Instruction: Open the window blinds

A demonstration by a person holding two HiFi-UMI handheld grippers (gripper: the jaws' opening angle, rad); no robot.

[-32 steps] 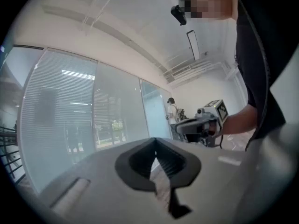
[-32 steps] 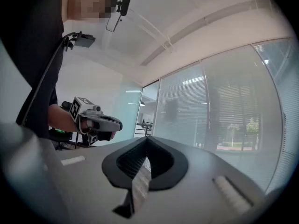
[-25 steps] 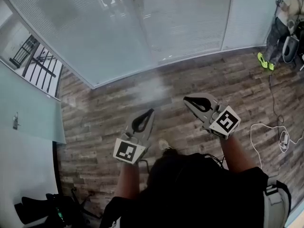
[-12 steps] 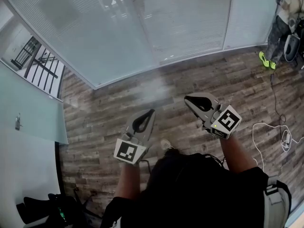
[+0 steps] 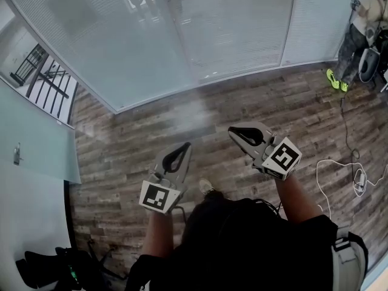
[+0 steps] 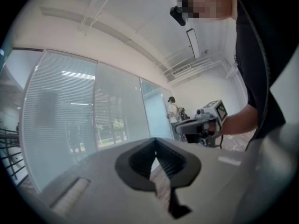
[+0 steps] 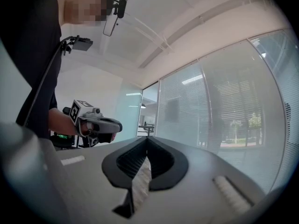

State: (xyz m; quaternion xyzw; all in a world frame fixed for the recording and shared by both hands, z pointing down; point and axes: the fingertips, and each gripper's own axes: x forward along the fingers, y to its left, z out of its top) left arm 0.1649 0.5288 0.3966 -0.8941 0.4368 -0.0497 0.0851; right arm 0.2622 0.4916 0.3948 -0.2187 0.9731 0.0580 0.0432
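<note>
**A:** Start at the far left. What's there?

**B:** A pale glass door (image 5: 36,162). After it comes the long run of window blinds (image 5: 139,35), down over each glass panel, with thin horizontal slats. Outside shows only faintly through them.

**A:** And the grippers?

**B:** The left gripper (image 5: 183,146) is held out over the wood-plank floor (image 5: 121,162). It points toward the blinds but is well apart from them. Its jaws meet tip to tip with nothing between them. The right gripper (image 5: 235,133) is just to its right and much the same. Its jaws are pressed together and empty, and it also faces the blinds.

**A:** What step are they on?

**B:** The approach, I'd judge. Nothing has been touched yet. I can't see a wand, cord or chain in any view.

**A:** How should it be done well?

**B:** My notes:
- Walk right up and find the control first, probably along a panel edge or frame.
- Part the jaws of one gripper before reaching in, not at the last instant.
- Take hold of the control only. The slats look light and would likely bend if pinched.
- Pull or twist steadily, and watch whether the slats tilt or lift.
- Keep the other gripper clear of the glass.

**A:** Anything further right?

**B:** A white cable (image 5: 339,168) lies looped on the floor. A person (image 5: 357,35) stands at the far right end of the blinds. If the control is on that side, mind the cable underfoot.
</note>
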